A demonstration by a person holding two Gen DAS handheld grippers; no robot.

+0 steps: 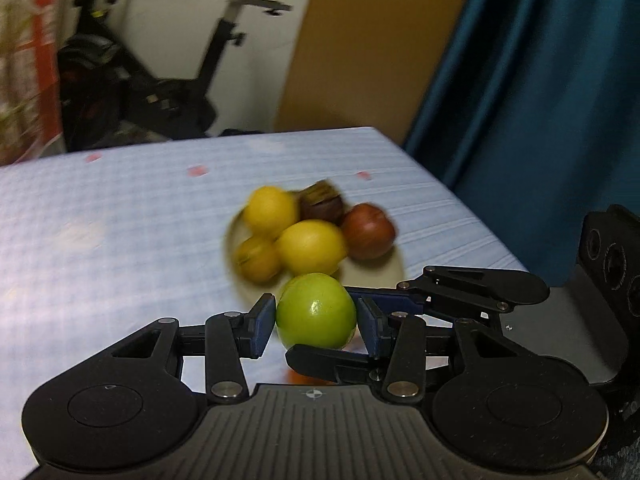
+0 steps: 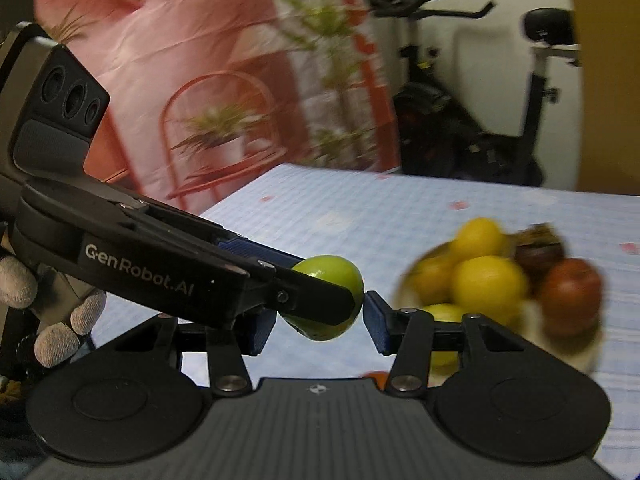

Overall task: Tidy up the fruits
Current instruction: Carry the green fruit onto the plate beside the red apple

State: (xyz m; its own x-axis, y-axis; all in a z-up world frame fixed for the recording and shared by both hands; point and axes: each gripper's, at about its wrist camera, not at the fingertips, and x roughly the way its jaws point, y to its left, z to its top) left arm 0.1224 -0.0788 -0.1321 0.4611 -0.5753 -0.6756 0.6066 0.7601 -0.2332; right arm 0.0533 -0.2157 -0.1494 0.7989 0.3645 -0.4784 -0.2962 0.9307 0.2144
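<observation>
A round green fruit (image 1: pixel 316 312) hangs above the table between both grippers. My left gripper (image 1: pixel 316 326) presses its blue pads on the fruit's left and right sides. My right gripper (image 2: pixel 320 328) is shut on the same green fruit (image 2: pixel 336 280) from the other direction, one finger (image 1: pixel 328 360) crossing under it. Just beyond stands a pale plate (image 1: pixel 396 268) piled with two yellow lemons (image 1: pixel 310 246), an orange-yellow fruit (image 1: pixel 256 260), a dark brown fruit (image 1: pixel 322 202) and a red apple (image 1: pixel 368 232). The picture there is blurred.
The table (image 1: pixel 120 220) wears a light blue checked cloth and ends at the right beside a blue curtain (image 1: pixel 540 100). An exercise bike (image 1: pixel 208 60) and a red plant rack (image 2: pixel 224 136) stand behind. A small orange thing (image 2: pixel 376 378) lies below the grippers. A gloved hand (image 2: pixel 60 320) holds the left gripper.
</observation>
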